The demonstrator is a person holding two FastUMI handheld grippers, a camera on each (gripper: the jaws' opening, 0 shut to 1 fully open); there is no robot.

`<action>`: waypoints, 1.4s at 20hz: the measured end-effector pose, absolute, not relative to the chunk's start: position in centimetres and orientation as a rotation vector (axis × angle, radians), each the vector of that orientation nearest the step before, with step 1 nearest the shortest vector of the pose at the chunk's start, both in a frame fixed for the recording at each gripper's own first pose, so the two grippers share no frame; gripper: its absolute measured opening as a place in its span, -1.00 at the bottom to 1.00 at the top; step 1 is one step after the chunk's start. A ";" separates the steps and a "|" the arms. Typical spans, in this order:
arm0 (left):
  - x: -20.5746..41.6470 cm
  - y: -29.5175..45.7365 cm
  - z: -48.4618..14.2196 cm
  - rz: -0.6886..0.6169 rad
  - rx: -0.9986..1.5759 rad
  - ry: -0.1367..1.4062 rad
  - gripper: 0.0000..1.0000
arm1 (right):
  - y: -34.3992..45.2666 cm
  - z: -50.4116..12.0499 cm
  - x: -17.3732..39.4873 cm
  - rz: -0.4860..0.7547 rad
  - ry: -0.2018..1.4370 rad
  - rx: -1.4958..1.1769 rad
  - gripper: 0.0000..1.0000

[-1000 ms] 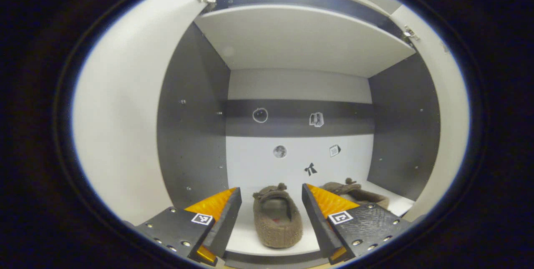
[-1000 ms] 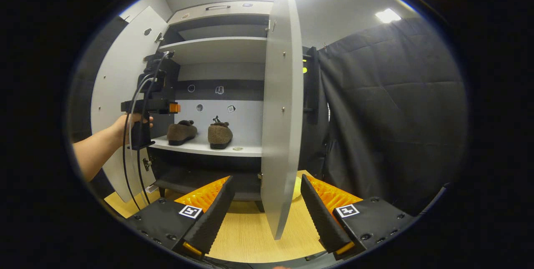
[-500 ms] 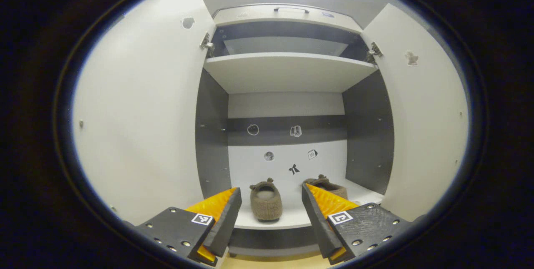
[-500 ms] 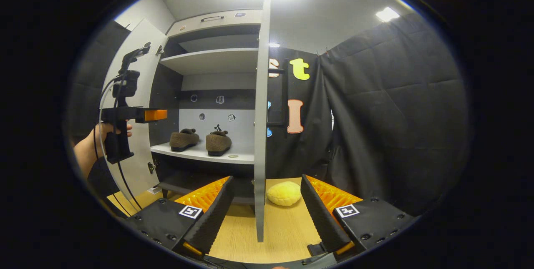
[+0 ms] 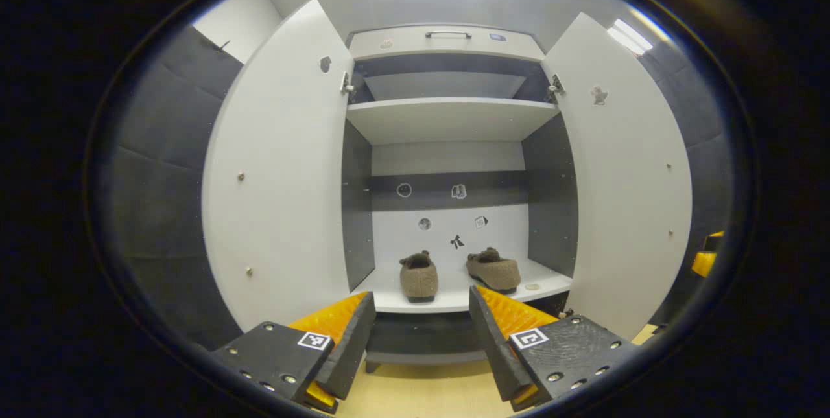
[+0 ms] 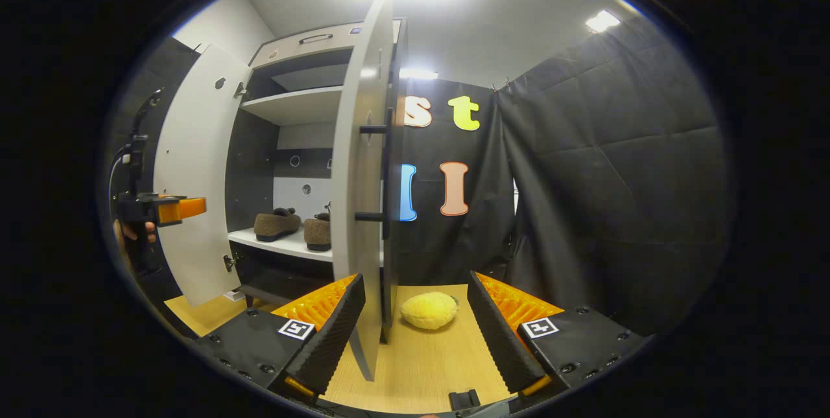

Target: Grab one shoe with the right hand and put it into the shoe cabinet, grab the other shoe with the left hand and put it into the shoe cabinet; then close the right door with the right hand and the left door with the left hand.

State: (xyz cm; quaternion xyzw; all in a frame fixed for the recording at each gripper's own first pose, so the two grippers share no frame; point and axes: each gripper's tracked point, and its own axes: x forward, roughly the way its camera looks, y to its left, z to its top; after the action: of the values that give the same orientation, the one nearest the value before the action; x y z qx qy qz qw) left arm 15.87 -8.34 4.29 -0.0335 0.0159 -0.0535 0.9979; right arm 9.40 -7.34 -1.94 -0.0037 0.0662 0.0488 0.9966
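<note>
Shoes: two brown fuzzy slipper-style shoes, one on the left and the other on the right, sit side by side on the white lower shelf of the shoe cabinet, near each other but apart.
Shoe cabinet: tall white cabinet with dark grey inner walls; small stickers dot its back panel.
Left door: flat white panel, swung wide open.
Right door: white panel with a dark bar handle, standing open, seen nearly edge-on in the right gripper view.
Left gripper: in front of the cabinet, pointed at the shelf; jaws spread wide, holding nothing. In the right gripper view it shows farther off by the left door, held by a hand.
Right gripper: low over the light wooden desk, jaws parted and empty, the right door's edge between them.
Other: yellow round plush object lying on the desk beside the right door.
</note>
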 end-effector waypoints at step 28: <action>8.0 15.5 -2.0 0.118 -0.151 0.073 0.82 | -4.9 5.3 15.1 -0.193 0.052 -0.066 0.89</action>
State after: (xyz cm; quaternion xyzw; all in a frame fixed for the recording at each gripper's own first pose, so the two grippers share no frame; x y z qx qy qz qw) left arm 8.02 15.46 -2.01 -0.0752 0.0364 0.0588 0.9948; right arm 15.11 -4.88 5.33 -0.0329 0.0257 -0.0961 0.9945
